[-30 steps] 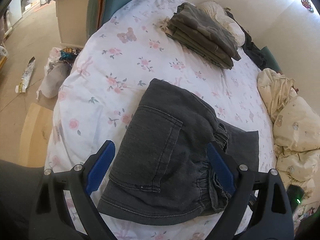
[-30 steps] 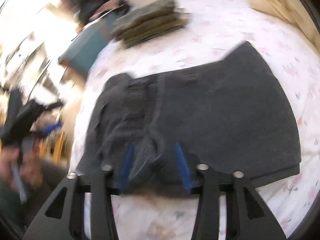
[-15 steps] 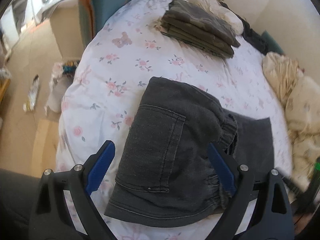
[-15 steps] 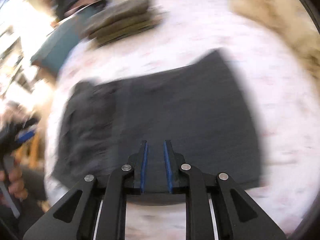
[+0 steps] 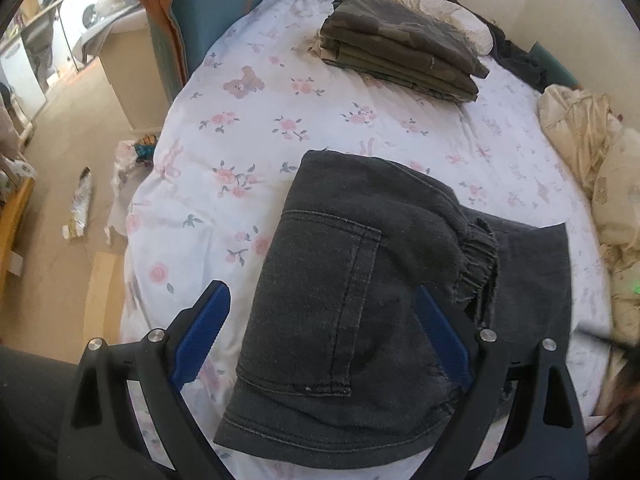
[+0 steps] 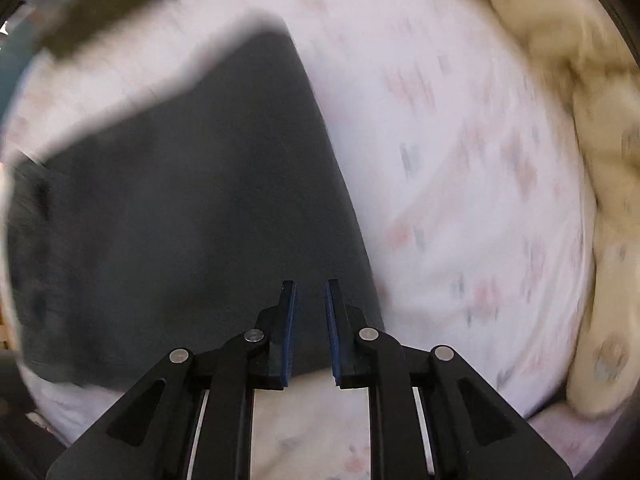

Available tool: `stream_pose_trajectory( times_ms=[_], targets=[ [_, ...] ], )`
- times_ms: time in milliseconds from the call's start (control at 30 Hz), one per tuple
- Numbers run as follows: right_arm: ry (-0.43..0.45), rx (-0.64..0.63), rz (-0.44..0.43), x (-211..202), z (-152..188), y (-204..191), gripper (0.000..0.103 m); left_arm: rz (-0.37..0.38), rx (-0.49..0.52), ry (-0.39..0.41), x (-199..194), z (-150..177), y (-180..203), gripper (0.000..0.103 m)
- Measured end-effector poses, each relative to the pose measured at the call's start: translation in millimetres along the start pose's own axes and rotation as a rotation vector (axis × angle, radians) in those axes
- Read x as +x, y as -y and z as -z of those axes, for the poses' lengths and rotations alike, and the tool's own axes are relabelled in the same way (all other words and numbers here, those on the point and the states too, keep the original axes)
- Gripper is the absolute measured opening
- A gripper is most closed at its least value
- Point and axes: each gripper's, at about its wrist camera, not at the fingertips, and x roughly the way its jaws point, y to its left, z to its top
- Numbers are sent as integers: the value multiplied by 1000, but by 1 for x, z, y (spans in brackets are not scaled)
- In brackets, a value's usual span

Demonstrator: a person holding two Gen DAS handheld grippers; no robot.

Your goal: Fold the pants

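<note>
The dark pants [image 5: 360, 292] lie partly folded on the flowered bed sheet [image 5: 256, 120], waistband doubled over, so the left gripper [image 5: 320, 332] hangs spread wide above them while the right gripper [image 6: 310, 320], nearly closed on nothing, hovers at their outer edge, probably to lift it.

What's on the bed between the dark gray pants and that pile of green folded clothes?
Nothing but bare flowered sheet. The left wrist view shows it plainly: only printed flowers and a little bear between the dark gray pants and the green folded clothes.
</note>
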Motion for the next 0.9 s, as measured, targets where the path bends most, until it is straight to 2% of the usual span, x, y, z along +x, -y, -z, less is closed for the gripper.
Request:
stream_pose_trajectory(
  times_ms=[33, 67, 133, 267, 333, 400, 467, 533, 600, 667, 700, 733, 767, 833, 900],
  targets=[
    [57, -2, -47, -10, -12, -4, 13, -14, 11, 1, 2, 0, 2, 92],
    [103, -9, -51, -15, -28, -8, 15, -28, 20, 3, 3, 0, 3, 92],
    [146, -7, -90, -9, -57, -13, 15, -60, 36, 10, 7, -2, 4, 92],
    [132, 25, -80, 24, -99, -10, 15, -84, 55, 18, 11, -4, 4, 92],
    [78, 20, -8, 55, -117, -12, 10, -76, 62, 12, 13, -5, 5, 92],
    [36, 18, 19, 83, -123, -5, 10, -78, 75, 11, 15, -6, 7, 92],
    [65, 52, 1, 85, -126, -1, 10, -79, 75, 12, 16, -7, 9, 92],
    [76, 66, -11, 79, -122, -1, 11, -63, 71, 4, 16, -7, 12, 92],
    [106, 84, -73, 59, -111, 7, 12, -49, 75, -1, 16, -8, 17, 92],
    [157, 135, -149, 28, -89, 24, 31, -36, 81, 10, 13, -9, 22, 92],
    [175, 160, -164, 16, -79, 31, 40, -34, 84, 17, 12, -9, 25, 92],
    [187, 186, -170, 5, -68, 38, 56, -31, 88, 21, 10, -9, 28, 92],
    [206, 222, -151, -7, -54, 47, 64, -24, 90, 22, 9, -10, 30, 92],
    [231, 316, -108, -22, -21, 65, 66, 3, 88, 22, 5, -9, 33, 92],
    [167, 389, -128, -15, 6, 80, 66, 22, 94, 26, 1, -8, 36, 92]
  ],
)
